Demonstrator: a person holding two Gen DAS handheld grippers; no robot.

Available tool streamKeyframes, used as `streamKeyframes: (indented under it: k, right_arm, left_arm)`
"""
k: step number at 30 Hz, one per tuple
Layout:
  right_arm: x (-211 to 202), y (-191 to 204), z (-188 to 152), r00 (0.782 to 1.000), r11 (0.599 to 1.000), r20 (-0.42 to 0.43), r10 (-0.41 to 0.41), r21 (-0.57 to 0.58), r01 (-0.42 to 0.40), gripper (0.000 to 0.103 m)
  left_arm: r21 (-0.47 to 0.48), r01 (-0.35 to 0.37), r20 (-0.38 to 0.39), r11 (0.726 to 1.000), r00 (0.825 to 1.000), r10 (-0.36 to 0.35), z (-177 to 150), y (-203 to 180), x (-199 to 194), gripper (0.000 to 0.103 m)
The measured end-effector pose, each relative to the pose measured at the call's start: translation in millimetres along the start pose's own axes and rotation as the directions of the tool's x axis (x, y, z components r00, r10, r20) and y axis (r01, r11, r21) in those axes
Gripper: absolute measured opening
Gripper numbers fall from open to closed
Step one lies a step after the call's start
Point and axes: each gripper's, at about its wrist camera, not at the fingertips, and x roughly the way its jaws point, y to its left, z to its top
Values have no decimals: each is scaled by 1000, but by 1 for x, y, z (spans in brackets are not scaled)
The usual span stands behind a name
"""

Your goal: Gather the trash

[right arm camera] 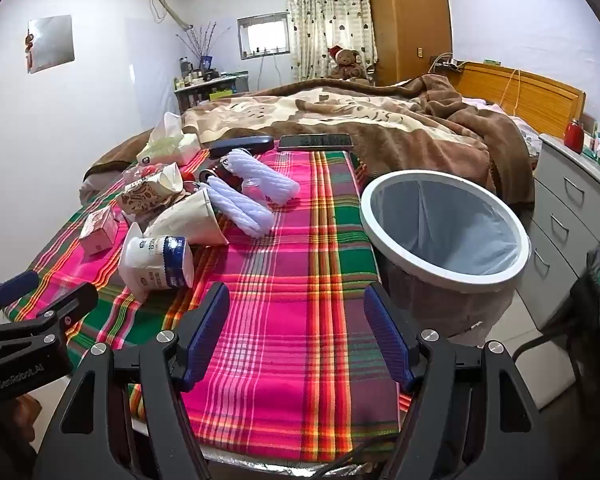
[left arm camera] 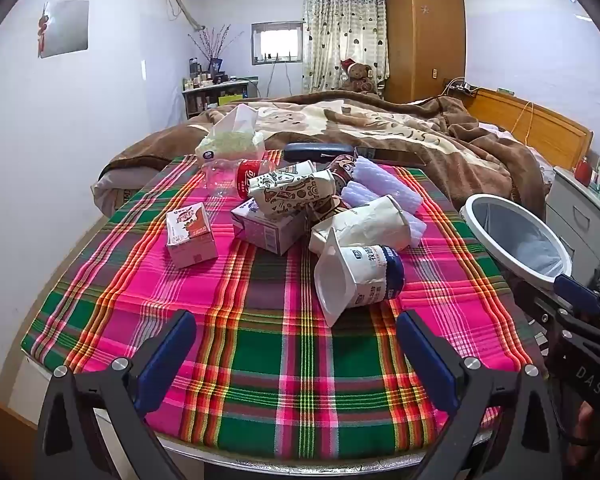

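Observation:
A pile of trash lies on the plaid tablecloth (left arm camera: 268, 344): a white yogurt cup (left arm camera: 356, 276) on its side nearest me, a crumpled white paper cup (left arm camera: 364, 224), a patterned paper cup (left arm camera: 292, 192), a pink drink carton (left arm camera: 190, 234), a purple carton (left arm camera: 268, 226), a plastic cola bottle (left arm camera: 236, 172) and white foam wraps (left arm camera: 384, 186). My left gripper (left arm camera: 296, 352) is open and empty, just short of the yogurt cup. My right gripper (right arm camera: 298, 332) is open and empty over the cloth, left of the bin (right arm camera: 444, 228); the yogurt cup (right arm camera: 158, 262) lies to its left.
The white-rimmed bin (left arm camera: 516, 240) with a grey liner stands at the table's right edge. A tissue pack (left arm camera: 232, 140), a dark case (right arm camera: 242, 145) and a phone (right arm camera: 316, 142) lie at the far edge. A bed with a brown blanket (right arm camera: 340, 120) is behind; drawers (right arm camera: 568, 208) stand at right.

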Motion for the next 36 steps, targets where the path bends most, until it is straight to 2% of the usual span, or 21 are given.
streamKeyframes:
  k: [36]
  right_arm:
    - [-5, 0, 2, 1000, 1000, 8, -11, 7, 11, 71]
  left_arm:
    - [-19, 16, -2, 1000, 1000, -16, -1, 0, -3, 102]
